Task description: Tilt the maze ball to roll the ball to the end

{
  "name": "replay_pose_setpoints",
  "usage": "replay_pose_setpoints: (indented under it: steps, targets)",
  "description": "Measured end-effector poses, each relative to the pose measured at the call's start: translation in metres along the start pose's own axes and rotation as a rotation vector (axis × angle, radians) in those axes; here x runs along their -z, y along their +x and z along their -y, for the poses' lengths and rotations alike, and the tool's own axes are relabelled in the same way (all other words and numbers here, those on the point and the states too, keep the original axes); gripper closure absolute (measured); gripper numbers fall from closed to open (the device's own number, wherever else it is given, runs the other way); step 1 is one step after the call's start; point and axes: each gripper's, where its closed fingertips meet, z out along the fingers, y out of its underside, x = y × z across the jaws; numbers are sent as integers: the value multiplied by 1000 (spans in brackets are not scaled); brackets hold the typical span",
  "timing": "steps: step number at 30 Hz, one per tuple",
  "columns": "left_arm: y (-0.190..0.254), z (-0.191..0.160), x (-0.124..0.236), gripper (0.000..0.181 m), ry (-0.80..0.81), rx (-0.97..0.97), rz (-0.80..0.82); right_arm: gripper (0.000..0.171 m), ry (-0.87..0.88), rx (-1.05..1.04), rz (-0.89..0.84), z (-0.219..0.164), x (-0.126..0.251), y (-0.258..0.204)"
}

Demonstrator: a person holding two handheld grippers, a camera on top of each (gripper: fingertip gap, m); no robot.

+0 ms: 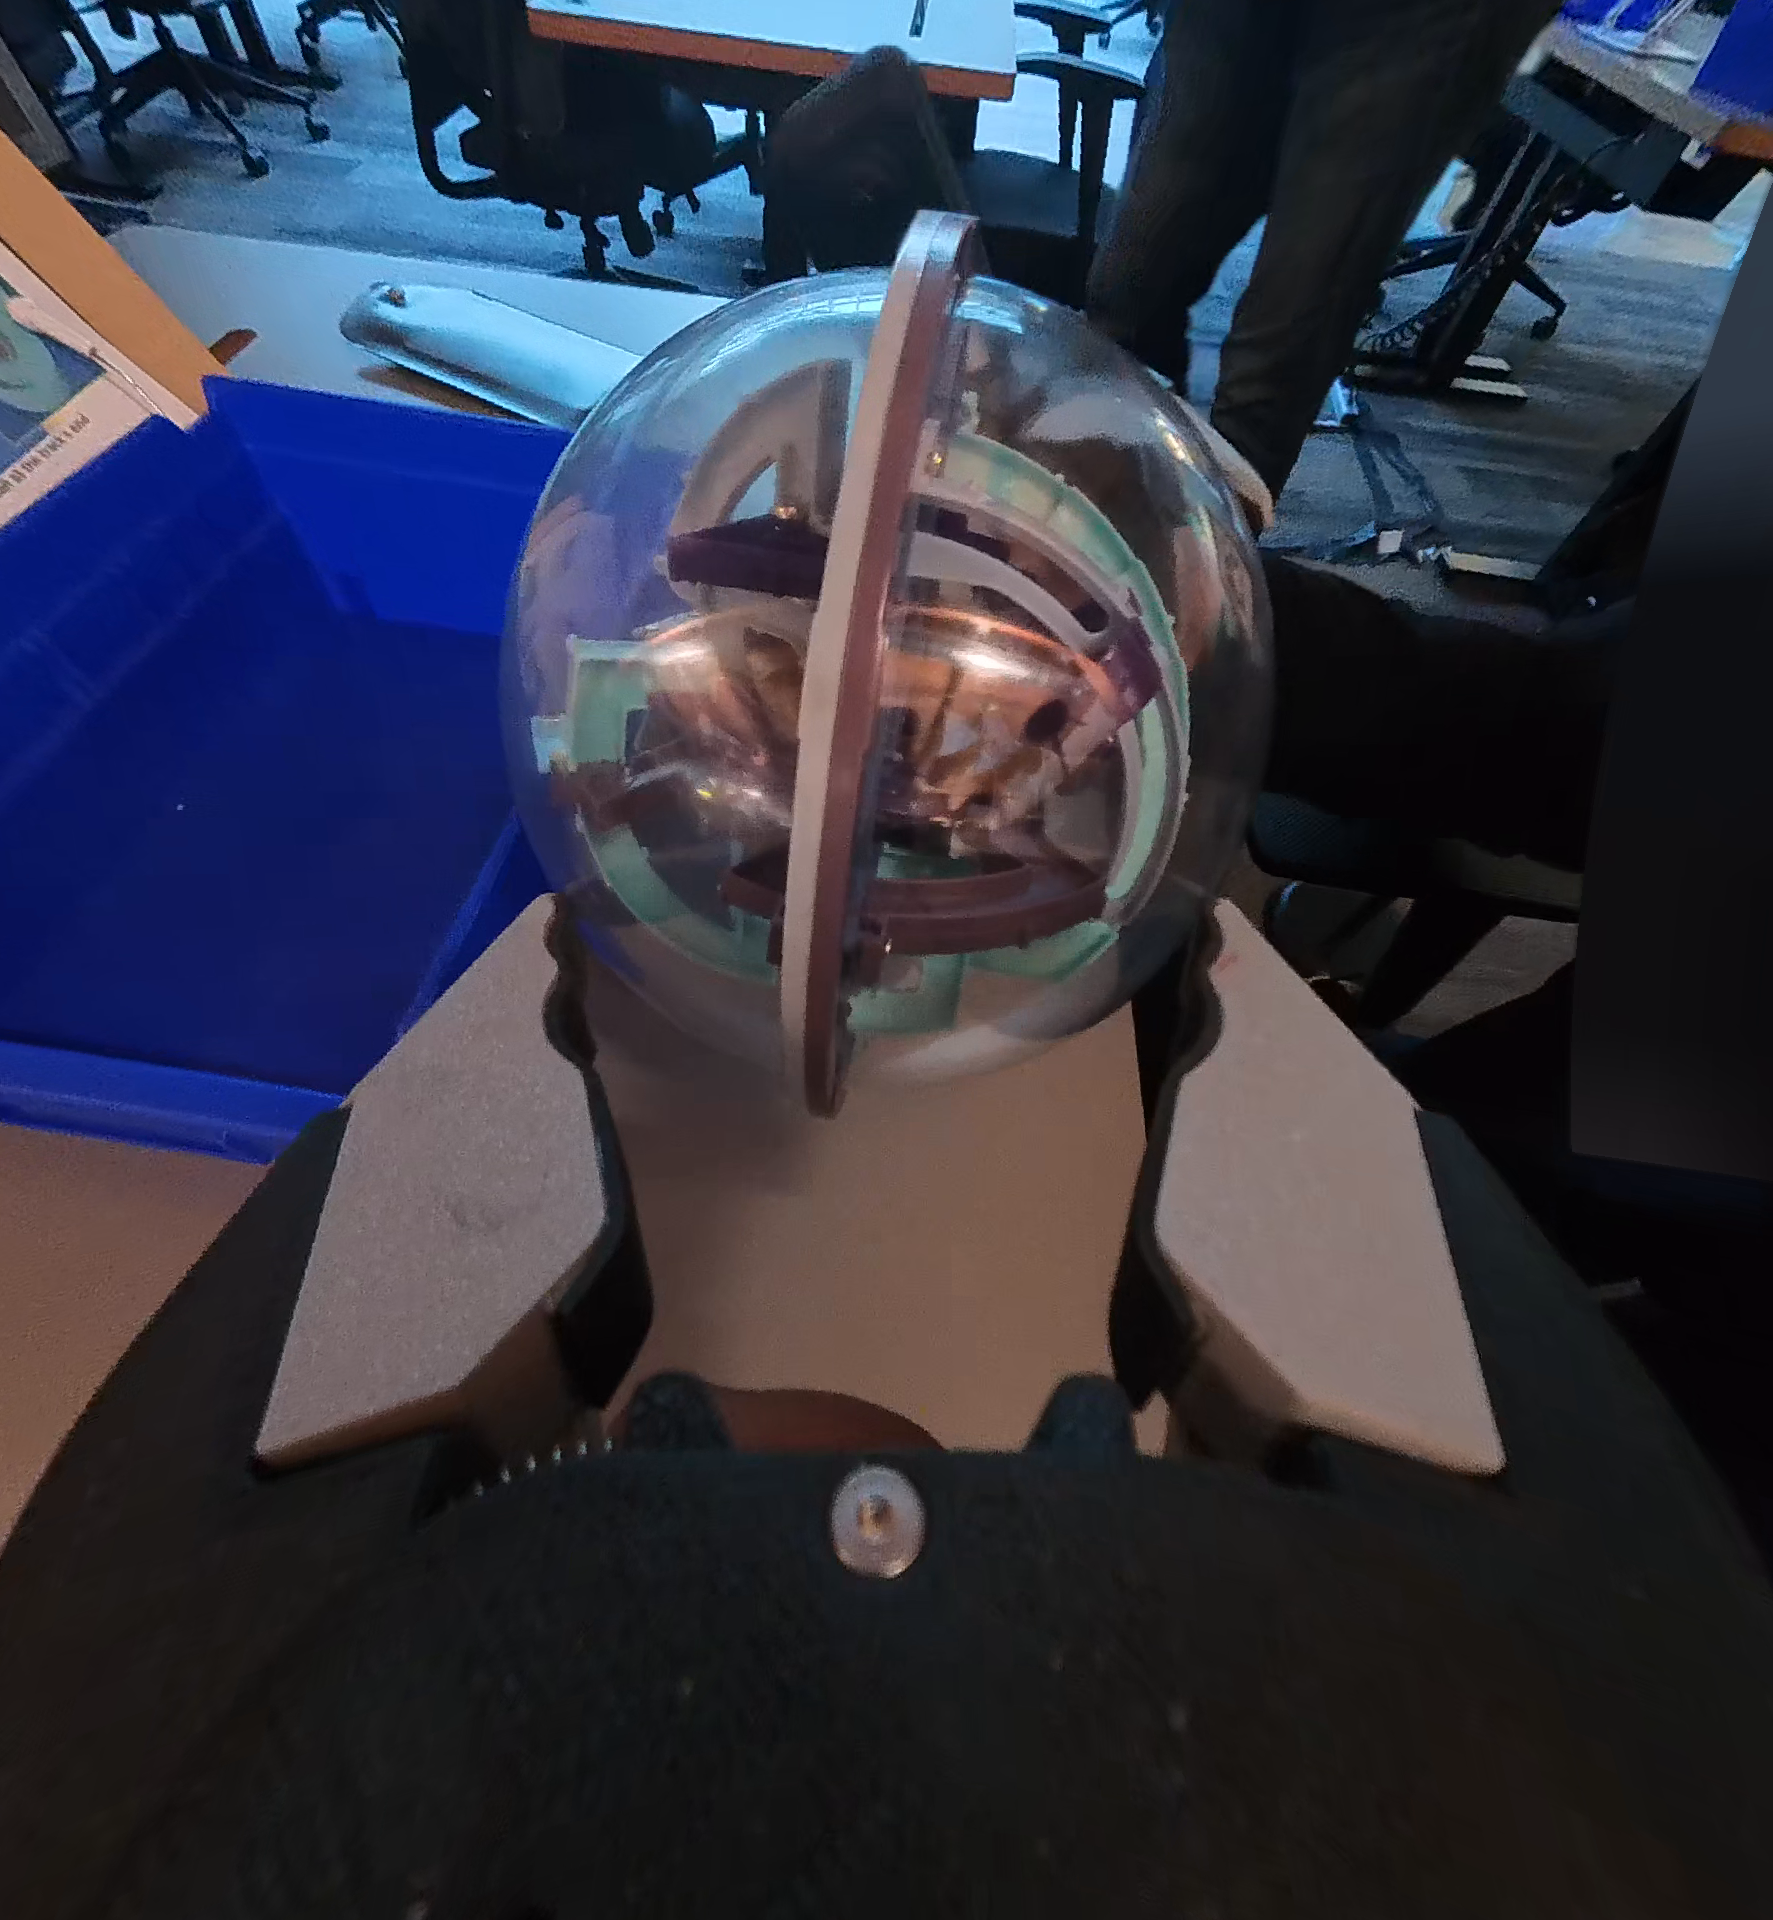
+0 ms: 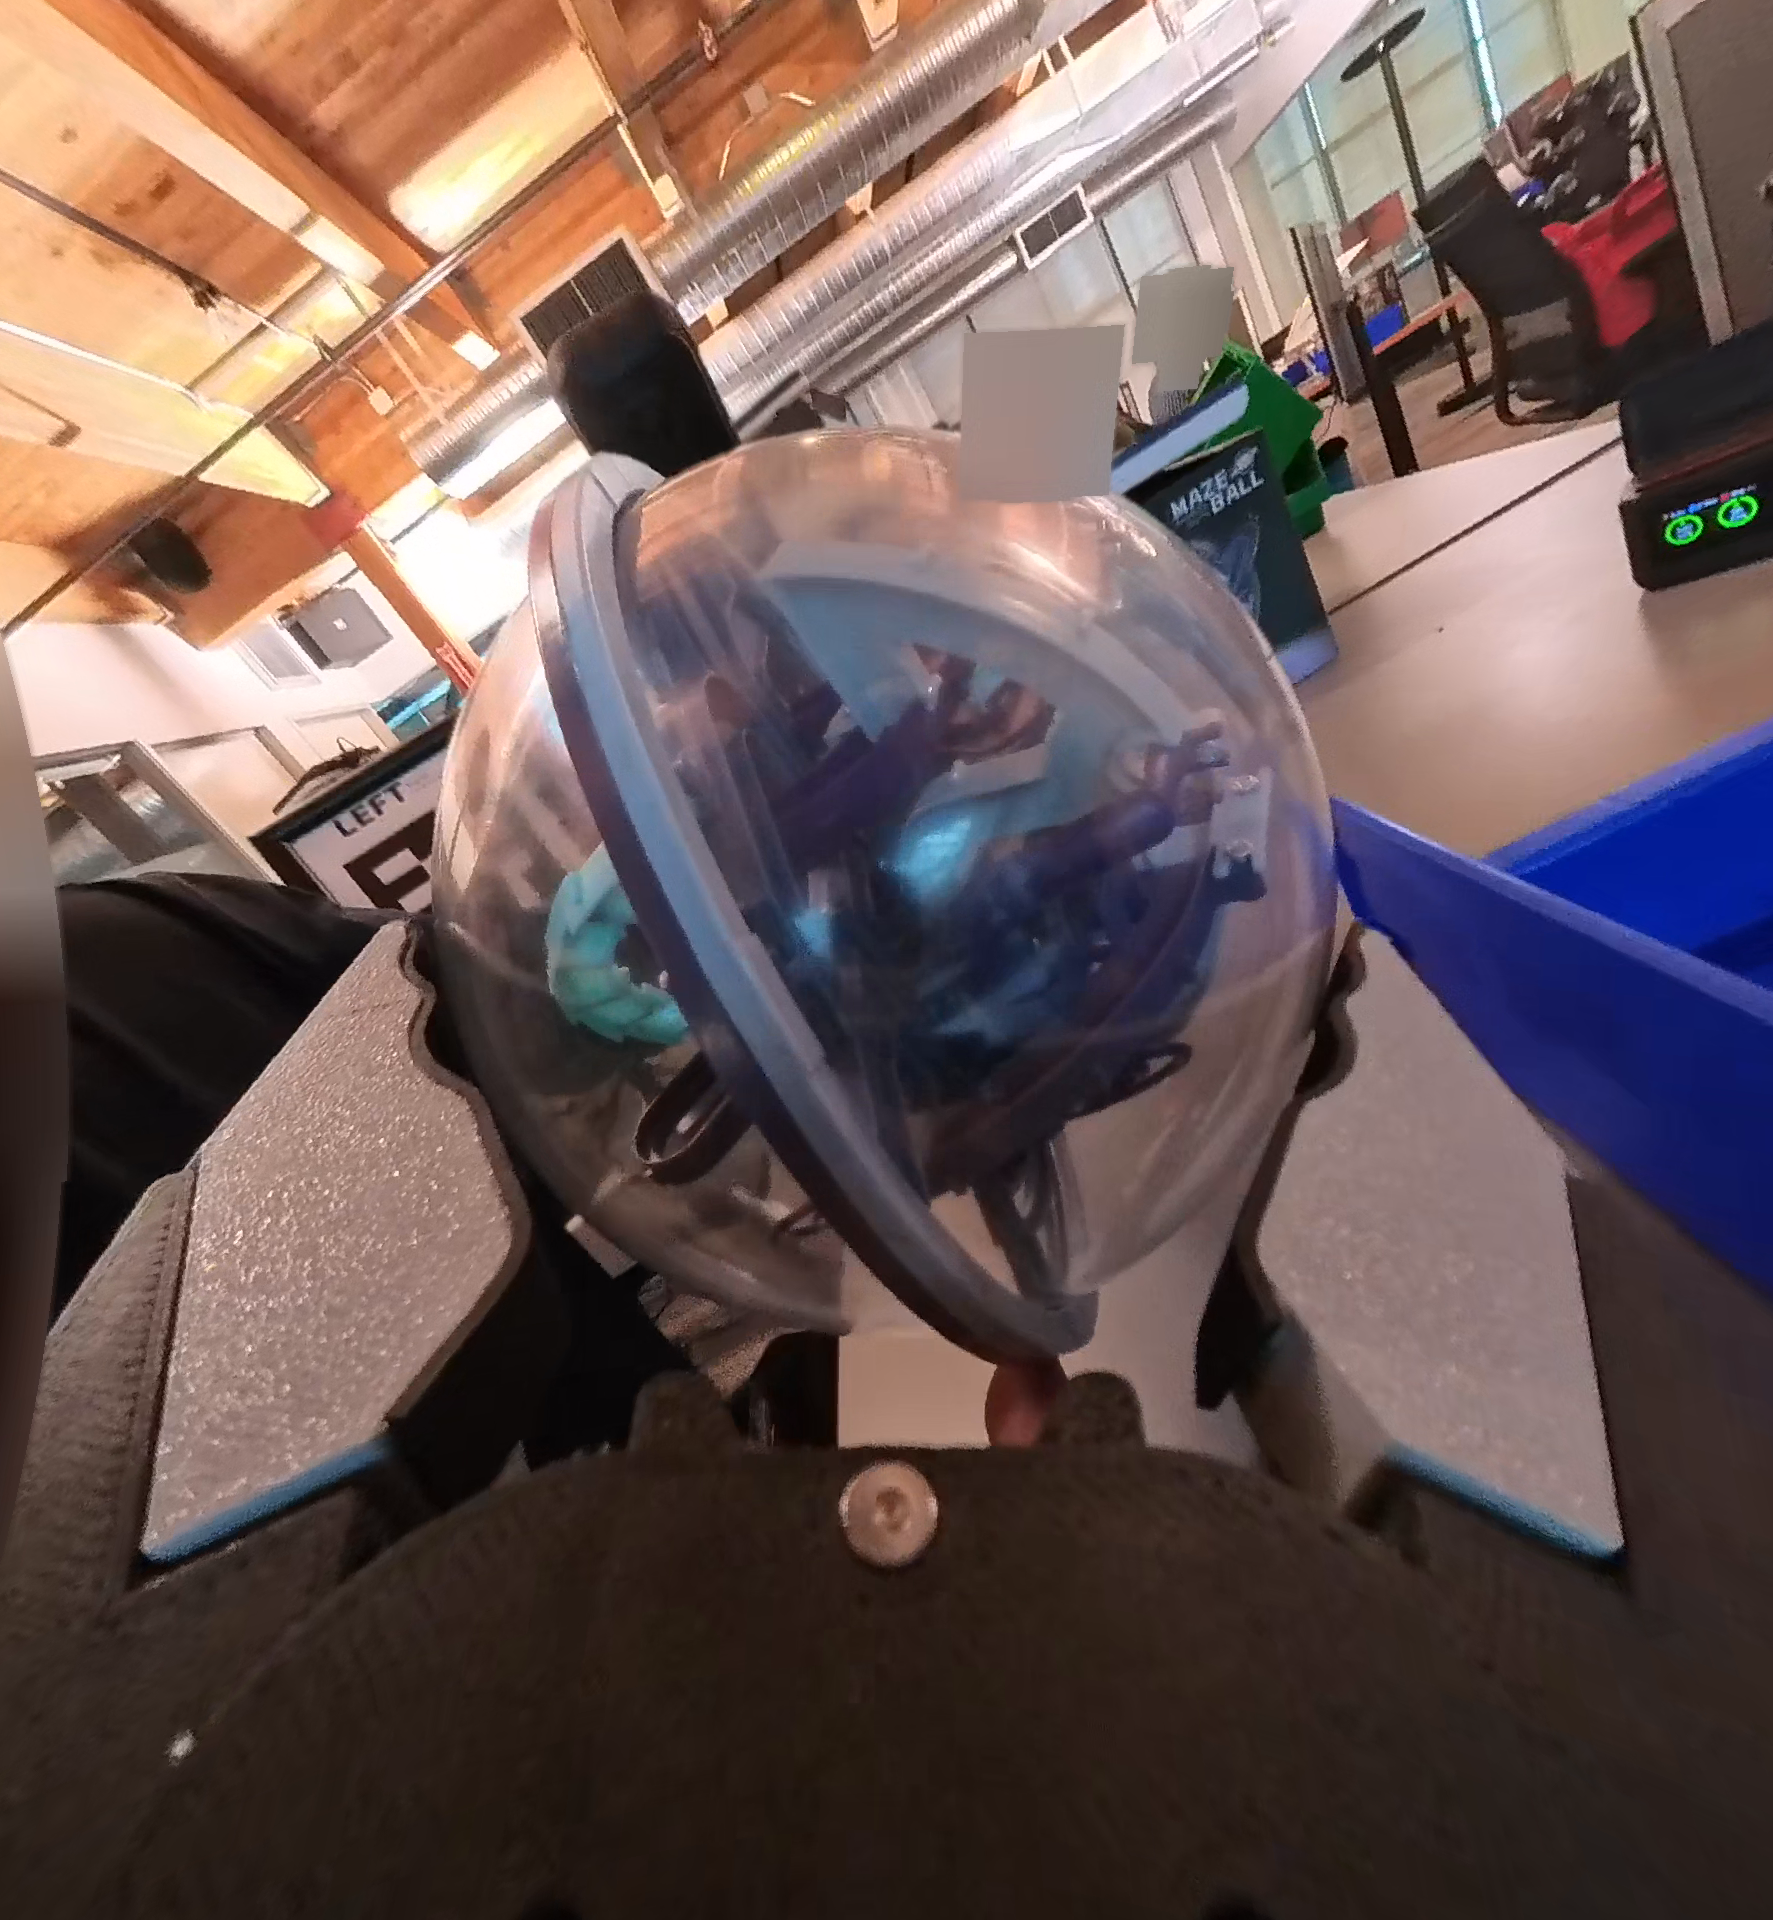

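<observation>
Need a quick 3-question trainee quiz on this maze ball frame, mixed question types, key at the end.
1. True or false: the maze ball rests inside the blue bin.
2. Multiple choice: how is the sphere held? A) by the left gripper alone B) by the right gripper alone C) by both grippers, each with a finger on either side.
3. Short answer: in the left wrist view, how does the ball's rim ring run?

Key
1. False; it is held up off the table, beside the bin.
2. C.
3. Nearly vertical, top to bottom; in the right wrist view it looks slanted.
</observation>
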Motion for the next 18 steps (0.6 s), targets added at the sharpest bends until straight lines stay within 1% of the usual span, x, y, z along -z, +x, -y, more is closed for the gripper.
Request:
replay_pose_setpoints:
  steps: [11, 18]
  targets:
    - [3, 9, 4, 69, -42, -56, 14, 15, 51, 61, -2, 11, -1, -9]
    - [3, 1, 0, 69, -41, -55, 13, 15, 45, 55, -1, 3, 1, -5]
